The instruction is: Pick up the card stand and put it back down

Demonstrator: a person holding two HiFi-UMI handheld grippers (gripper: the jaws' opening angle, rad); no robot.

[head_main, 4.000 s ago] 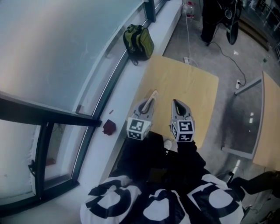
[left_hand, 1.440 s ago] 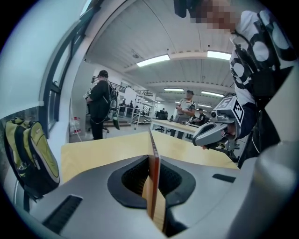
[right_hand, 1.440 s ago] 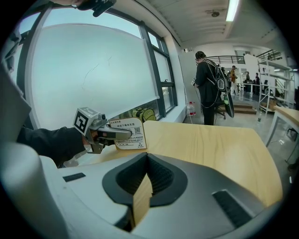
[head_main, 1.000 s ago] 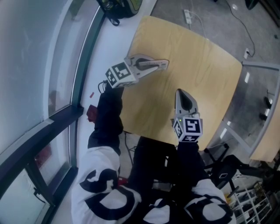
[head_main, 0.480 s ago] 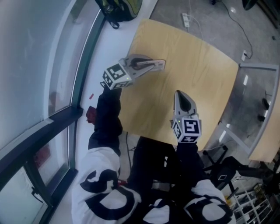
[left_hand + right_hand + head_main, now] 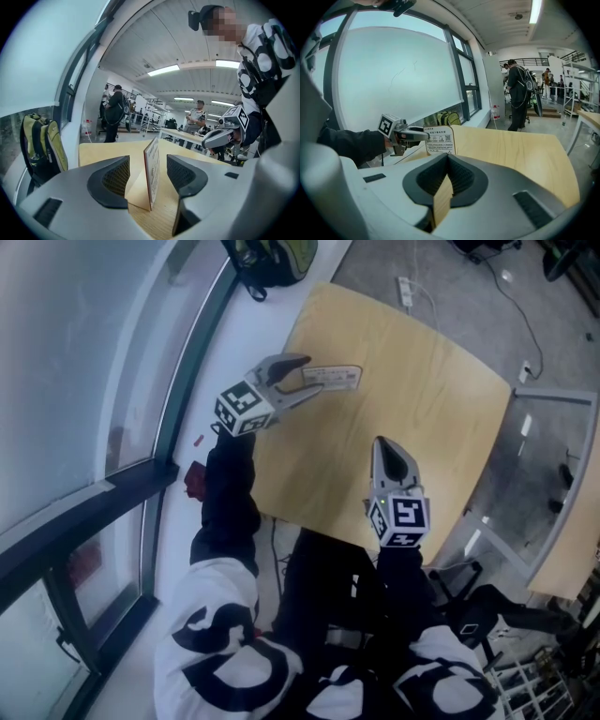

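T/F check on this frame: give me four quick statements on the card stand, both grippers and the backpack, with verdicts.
1. The card stand stands upright on the table. True.
2. The left gripper is clamped on the card stand. False: its fingers have just been opening and now stand apart, with the stand between them and neither pad pressing on it.
3. The right gripper is shut with nothing in it. True.
4. The backpack sits on the table. False: it is off the table, on the white ledge by the window.
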